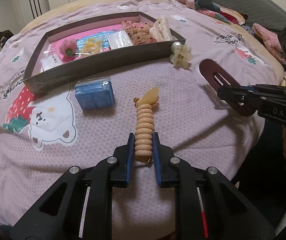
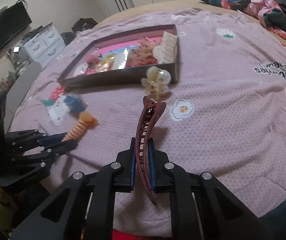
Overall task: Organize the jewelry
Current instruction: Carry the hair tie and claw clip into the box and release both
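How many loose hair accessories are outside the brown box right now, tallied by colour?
Peach spiral hair tie, held in the left gripper: 1
Maroon long hair clip, held in the right gripper: 1
Cream pearl claw clip, lying on the bedspread by the box corner: 1
Blue packet, on the bedspread: 1
Total: 4

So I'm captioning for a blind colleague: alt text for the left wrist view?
The left gripper clamps a peach spiral hair tie over a pink printed bedspread. Beyond sit a shallow brown accessory box and a blue plastic case.
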Motion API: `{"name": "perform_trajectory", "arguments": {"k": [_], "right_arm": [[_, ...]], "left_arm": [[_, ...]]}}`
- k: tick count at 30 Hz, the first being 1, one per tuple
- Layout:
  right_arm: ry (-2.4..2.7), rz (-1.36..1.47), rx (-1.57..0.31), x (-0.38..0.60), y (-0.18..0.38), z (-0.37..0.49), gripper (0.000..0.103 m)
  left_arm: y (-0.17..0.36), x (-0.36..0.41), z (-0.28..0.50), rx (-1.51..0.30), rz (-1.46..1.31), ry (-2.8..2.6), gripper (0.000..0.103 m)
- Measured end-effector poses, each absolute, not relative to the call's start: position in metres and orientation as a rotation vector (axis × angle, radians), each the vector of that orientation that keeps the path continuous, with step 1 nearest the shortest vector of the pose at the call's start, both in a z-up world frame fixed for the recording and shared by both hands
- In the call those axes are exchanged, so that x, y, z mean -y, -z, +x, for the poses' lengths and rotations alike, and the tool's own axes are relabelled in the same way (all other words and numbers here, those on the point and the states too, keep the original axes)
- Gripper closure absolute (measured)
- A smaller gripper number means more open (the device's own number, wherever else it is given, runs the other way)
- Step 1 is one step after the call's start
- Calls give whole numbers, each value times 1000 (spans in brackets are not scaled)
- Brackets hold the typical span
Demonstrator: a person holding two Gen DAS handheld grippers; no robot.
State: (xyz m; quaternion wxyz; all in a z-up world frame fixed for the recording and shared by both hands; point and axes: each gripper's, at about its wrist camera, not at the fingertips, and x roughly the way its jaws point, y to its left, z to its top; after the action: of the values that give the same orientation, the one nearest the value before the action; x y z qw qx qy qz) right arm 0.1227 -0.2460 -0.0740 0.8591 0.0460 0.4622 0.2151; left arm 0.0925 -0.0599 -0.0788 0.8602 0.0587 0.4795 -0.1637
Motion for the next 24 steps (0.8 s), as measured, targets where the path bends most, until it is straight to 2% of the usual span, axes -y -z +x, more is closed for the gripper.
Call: {"name": "perform_trajectory", "arguments": {"k": [13, 24], "right_arm": [[-537, 19, -846, 228, 34, 102, 92], [-620, -22, -792, 196, 8, 110, 92]], "left_arm": [[38, 47, 77, -924, 72, 312, 93], [-3, 0, 88, -837, 6, 214, 93]]}}
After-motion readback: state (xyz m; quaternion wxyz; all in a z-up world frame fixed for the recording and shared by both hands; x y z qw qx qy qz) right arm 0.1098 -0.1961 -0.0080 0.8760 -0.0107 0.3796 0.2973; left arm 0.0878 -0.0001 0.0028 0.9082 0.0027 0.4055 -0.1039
